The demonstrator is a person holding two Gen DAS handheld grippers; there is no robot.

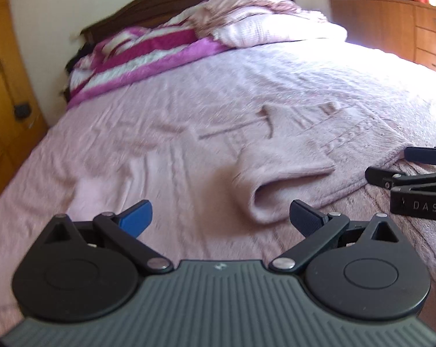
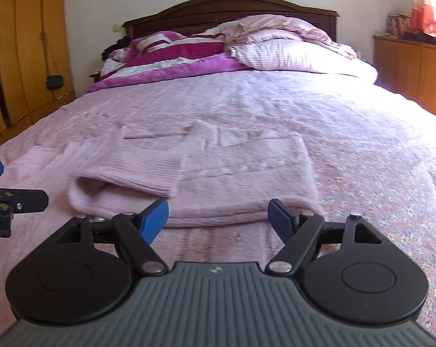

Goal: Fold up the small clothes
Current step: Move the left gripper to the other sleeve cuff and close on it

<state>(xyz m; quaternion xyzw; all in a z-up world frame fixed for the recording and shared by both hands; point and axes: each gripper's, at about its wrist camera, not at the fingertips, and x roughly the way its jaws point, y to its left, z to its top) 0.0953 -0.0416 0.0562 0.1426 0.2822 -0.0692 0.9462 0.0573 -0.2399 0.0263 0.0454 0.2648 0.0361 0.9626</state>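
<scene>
A small pink knit sweater [image 2: 218, 167] lies flat on the pink bedspread, partly folded, with one sleeve [image 2: 148, 167] laid across its body. In the left wrist view it shows as a rolled fold [image 1: 281, 185] just ahead of the fingers. My left gripper [image 1: 220, 219] is open and empty, hovering just short of the sweater's near left edge. My right gripper [image 2: 218, 219] is open and empty, just short of the sweater's near hem. Each gripper shows at the edge of the other's view: the right one [image 1: 411, 173], the left one [image 2: 15, 199].
The bed's pink cover [image 2: 362, 150] stretches ahead. A magenta striped blanket [image 2: 171, 55] and pale pink pillows [image 2: 293, 49] lie by the dark headboard [image 2: 229, 5]. Wooden wardrobes [image 2: 24, 46] stand left, a wooden dresser [image 2: 414, 69] right.
</scene>
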